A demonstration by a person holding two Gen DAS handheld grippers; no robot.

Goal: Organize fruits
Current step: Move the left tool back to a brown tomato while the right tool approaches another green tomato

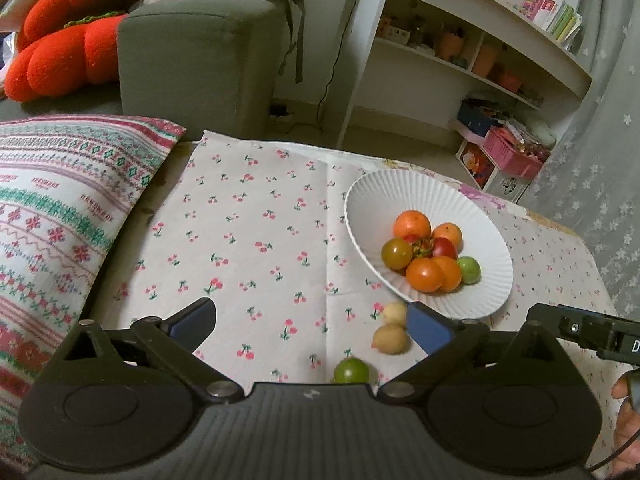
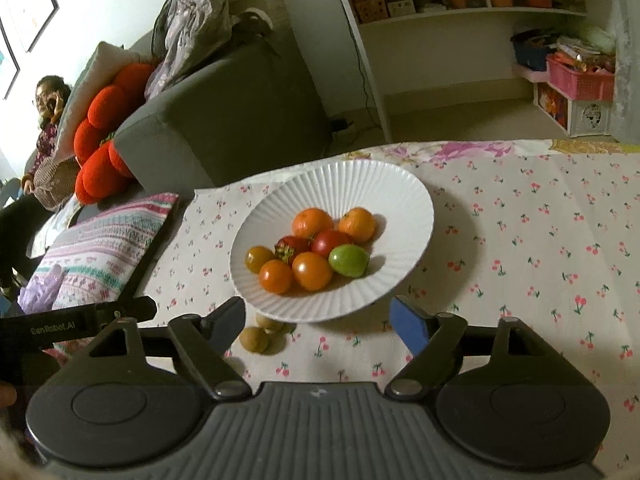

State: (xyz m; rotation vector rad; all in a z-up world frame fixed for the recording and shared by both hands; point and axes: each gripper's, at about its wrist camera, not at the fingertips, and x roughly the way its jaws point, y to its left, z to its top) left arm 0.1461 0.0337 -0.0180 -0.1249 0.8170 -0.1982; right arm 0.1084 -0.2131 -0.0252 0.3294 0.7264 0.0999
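The bowl (image 2: 400,200) holds seven fruits (image 2: 312,270); two yellow fruits (image 1: 390,338) and one green fruit (image 1: 351,370) lie on the cloth (image 1: 248,240) beside it; left gripper (image 1: 312,326) and right gripper (image 2: 318,322) both wide open, empty

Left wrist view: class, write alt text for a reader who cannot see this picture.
A white ribbed plate holding orange, red and green fruits sits on a cherry-print tablecloth. Nearer the camera, two yellowish fruits and a green fruit lie loose on the cloth, between the open jaws of the left gripper.
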